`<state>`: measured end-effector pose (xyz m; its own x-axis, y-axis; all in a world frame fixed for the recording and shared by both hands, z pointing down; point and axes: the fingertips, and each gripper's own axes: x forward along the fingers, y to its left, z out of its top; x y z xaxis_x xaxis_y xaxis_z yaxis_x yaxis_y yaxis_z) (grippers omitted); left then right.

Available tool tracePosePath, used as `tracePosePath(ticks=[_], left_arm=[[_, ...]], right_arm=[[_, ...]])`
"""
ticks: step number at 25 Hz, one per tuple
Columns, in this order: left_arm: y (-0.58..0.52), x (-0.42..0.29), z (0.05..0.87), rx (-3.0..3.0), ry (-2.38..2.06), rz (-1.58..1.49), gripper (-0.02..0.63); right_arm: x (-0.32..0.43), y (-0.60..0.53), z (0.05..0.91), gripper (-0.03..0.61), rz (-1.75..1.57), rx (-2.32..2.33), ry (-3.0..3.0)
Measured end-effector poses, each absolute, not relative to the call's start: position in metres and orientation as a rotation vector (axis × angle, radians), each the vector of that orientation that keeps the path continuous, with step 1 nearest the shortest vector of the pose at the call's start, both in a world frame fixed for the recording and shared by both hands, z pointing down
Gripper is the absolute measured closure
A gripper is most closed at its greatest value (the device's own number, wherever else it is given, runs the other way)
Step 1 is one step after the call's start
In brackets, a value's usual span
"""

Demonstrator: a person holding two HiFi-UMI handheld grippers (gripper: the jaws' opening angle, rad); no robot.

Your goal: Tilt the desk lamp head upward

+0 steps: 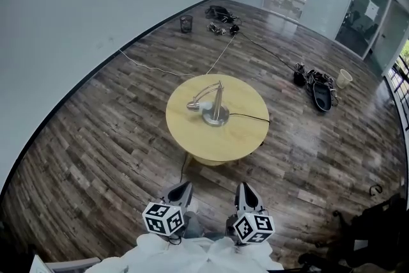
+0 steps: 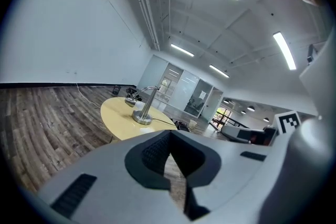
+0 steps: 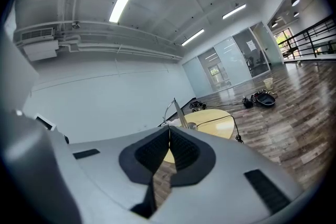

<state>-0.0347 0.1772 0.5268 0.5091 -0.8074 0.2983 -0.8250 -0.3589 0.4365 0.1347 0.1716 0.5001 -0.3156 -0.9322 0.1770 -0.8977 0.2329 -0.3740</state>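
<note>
On the round table (image 1: 239, 140), well ahead of the person, the desk lamp (image 1: 216, 104) stands with its head (image 1: 193, 106) drooping low. Its cord (image 1: 250, 116) trails off the right edge. The left gripper (image 1: 185, 186) and right gripper (image 1: 245, 187) are both closed, empty and far off. 2 likely risks: pushing the head unbraced slides or tips the base, and the cord can snag.

Grey grippers, white sleeves
The left gripper (image 1: 184, 187) and right gripper (image 1: 245, 188) have pale grey shells with black ribbed pads (image 2: 155, 152) (dark slots further back); each carries a black-and-white marker cube (image 1: 163, 218); the sleeves (image 1: 192, 257) are white.
</note>
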Motion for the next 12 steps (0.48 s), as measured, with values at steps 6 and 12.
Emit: tracePosePath(ticks=[6, 12], left_arm=[[0.141, -0.029, 0.529, 2.226, -1.318, 0.049, 0.614], [0.093, -0.023, 0.524, 2.273, -1.306, 0.058, 0.614]], right_arm=[[0.143, 0.136, 0.503, 0.565, -0.633, -1.814, 2.376], [0.140, 0.091, 0.499, 0.565, -0.610, -1.814, 2.385]])
